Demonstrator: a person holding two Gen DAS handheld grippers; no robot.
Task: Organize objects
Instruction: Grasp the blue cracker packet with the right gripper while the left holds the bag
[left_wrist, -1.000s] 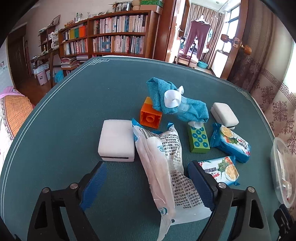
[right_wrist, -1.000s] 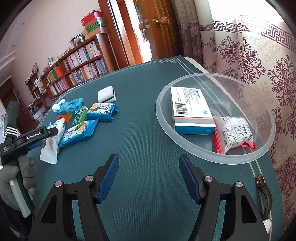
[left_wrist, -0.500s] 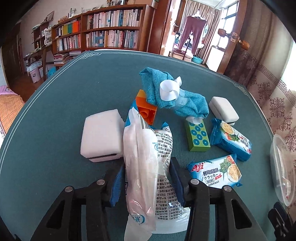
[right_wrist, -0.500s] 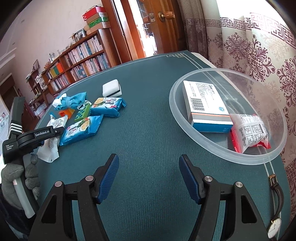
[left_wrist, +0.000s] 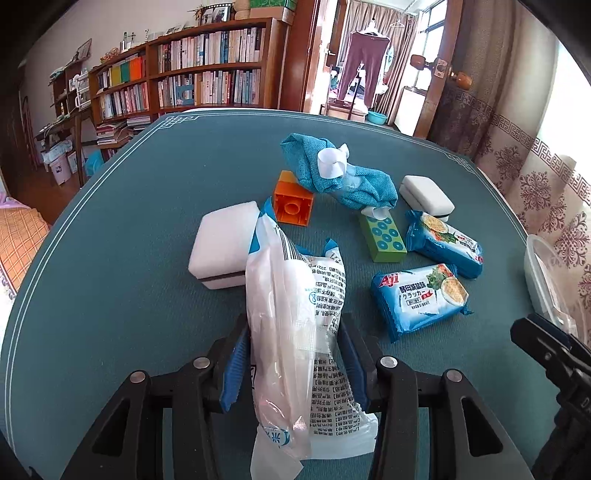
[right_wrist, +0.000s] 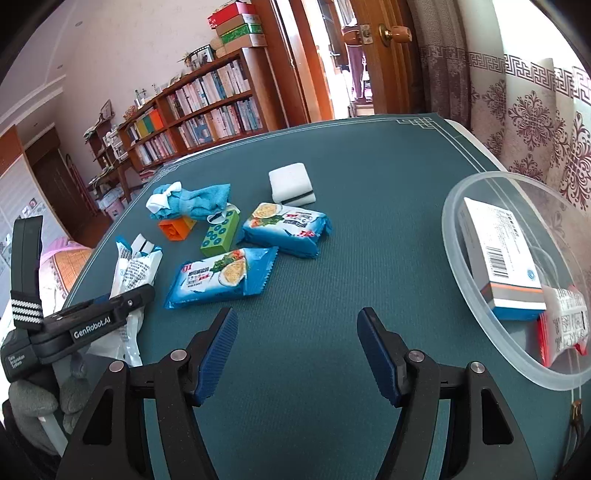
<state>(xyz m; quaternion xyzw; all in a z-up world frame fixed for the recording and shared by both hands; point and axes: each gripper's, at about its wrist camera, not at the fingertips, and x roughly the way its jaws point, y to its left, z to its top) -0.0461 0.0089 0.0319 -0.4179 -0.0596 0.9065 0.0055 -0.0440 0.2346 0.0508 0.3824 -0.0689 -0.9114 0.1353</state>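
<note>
Wide bare stretch of green table (right_wrist: 369, 177) between the cluster of things and the clear bowl (right_wrist: 454, 236) at the right edge; more bare cloth at the near left in the left wrist view, up to the white border line. Curtain close behind the bowl.

Left gripper (left_wrist: 291, 362) clamped on a white plastic bag (left_wrist: 295, 332), blue pads pressed against both its sides; jaws have just been closing on it. Bag standing up between the pads, its top leaning against a white sponge (left_wrist: 225, 247). Right gripper (right_wrist: 297, 354) with fingers apart, nothing between them, over bare cloth between the cluster and the bowl.

Just right of the bag, two blue cracker packs (left_wrist: 421, 295), one behind the other. Beyond them a green block (left_wrist: 384, 236), an orange block (left_wrist: 293, 203) and a blue cloth (left_wrist: 340, 173) that lies partly on both blocks. A second white sponge (left_wrist: 426, 192) at the far right of the cluster, apart from the rest. Cracker packs lying between the bag and the bowl.

In the bowl: a white box (right_wrist: 498, 251) with a barcode, and a small red and white packet (right_wrist: 565, 325) against its near end.
</note>
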